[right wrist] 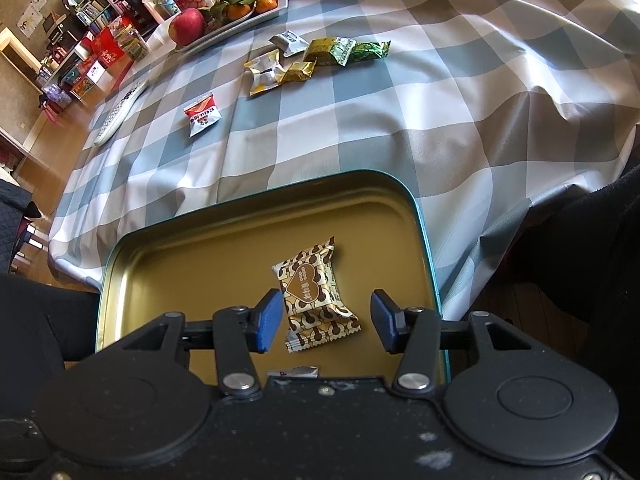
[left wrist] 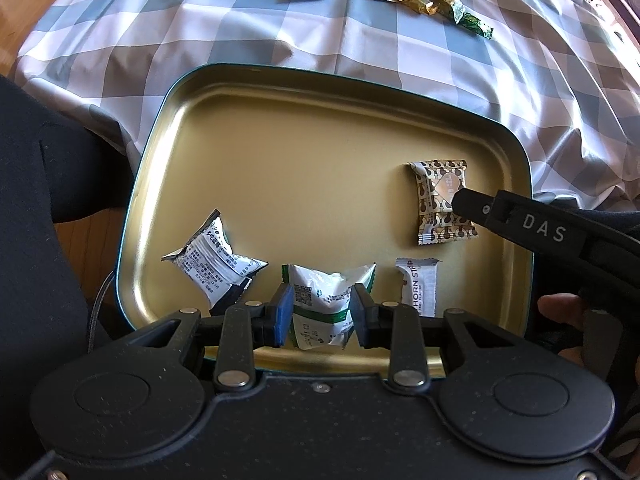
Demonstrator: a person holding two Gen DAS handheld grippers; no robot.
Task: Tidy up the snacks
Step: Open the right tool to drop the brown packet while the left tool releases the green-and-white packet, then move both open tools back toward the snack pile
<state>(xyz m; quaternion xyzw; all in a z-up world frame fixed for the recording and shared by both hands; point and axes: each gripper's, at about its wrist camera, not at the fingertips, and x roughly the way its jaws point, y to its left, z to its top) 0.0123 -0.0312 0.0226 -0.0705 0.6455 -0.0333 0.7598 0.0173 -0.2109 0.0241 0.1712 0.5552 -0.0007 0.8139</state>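
the gold tin tray (left wrist: pixel 280 128) sits at the near edge of the surface (right wrist: pixel 400 120), on the checked cloth, with four packets in it; the left hand-held gripper (left wrist: pixel 320 312) has its pads pressed on the green-and-white packet (left wrist: pixel 320 296) at the tray's near side, and the wrapper looks pinched and crumpled between them; the right hand-held gripper (right wrist: pixel 326 320) stands spread open around the brown patterned packet (right wrist: pixel 316 296), which lies flat on the tray floor; its left pad is close against the wrapper, the right pad well clear, so it holds nothing.

what could go wrong, as i see it: lifting the right one away carelessly could catch that near pad on the wrapper's crimped end and drag the packet across the slick metal; the left grip is on soft, air-filled wrapping, so it may slip or crush what is inside; the white printed packet (left wrist: pixel 216 260) lies just beside the left finger and could get nudged; the tray seems to overhang the cloth's edge a little, so a heavy push might tip it; a red packet (right wrist: pixel 202 114) and a gold and green cluster (right wrist: pixel 316 58) wait farther back on the cloth, a long reach over the tray.
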